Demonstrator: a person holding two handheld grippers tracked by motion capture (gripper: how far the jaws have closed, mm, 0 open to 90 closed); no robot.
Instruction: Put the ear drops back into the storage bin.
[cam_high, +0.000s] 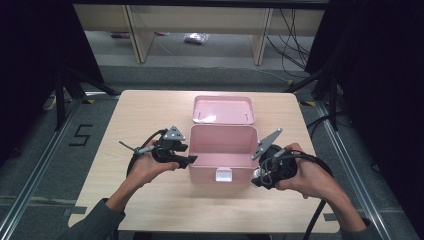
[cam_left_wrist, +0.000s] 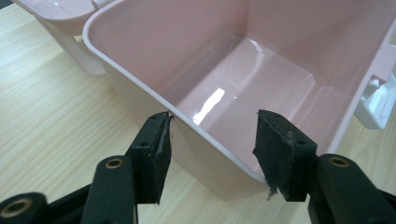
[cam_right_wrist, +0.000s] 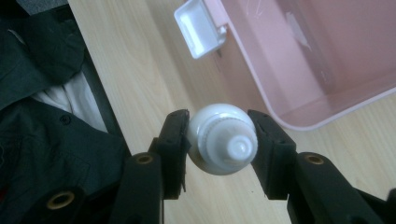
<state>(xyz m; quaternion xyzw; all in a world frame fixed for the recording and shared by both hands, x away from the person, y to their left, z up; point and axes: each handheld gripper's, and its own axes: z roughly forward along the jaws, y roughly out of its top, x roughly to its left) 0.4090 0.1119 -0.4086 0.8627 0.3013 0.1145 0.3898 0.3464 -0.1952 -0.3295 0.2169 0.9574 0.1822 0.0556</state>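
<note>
Your right gripper squeezes a small white bottle between its jaws, just above the surface and beside the pink box. The bottle is round and smooth, so it could slip out and roll away if you tilt or loosen your hold. Your left gripper has its jaws open on either side of the box's corner wall. Bump that wall and the box may slide. The box looks empty, though its far corner is hard to see. Its lid lies open behind.
</note>
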